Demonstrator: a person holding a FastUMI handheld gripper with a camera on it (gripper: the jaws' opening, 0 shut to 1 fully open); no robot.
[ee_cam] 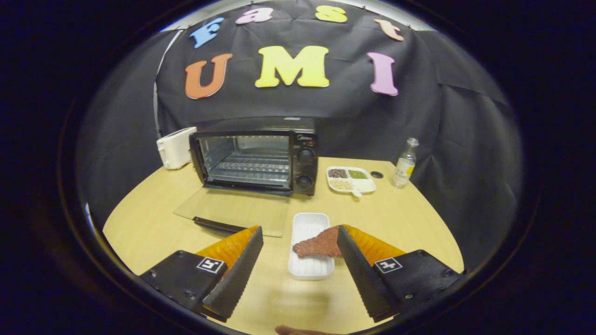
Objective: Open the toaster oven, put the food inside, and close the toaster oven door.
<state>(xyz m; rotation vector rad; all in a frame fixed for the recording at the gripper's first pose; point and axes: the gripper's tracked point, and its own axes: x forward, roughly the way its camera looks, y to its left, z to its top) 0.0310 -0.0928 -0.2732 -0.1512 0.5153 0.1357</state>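
Note:
A black toaster oven (260, 158) stands at the back of the round wooden table, and its glass door (235, 211) lies folded down flat in front of it. The wire rack inside is bare. Nearer to me, a white rectangular tray (308, 267) holds a reddish-brown slice of food (319, 245), which lies between the fingers and close to the right one. My gripper (300, 237) hangs above the tray, open, with both fingers spread wide and nothing pressed between them.
A white toaster (176, 147) stands left of the oven. Right of the oven sit a divided white dish (350, 179) with grains, a small dark cap (376, 175) and a clear bottle (405, 164). The oven door's dark handle (219, 225) reaches toward the left finger.

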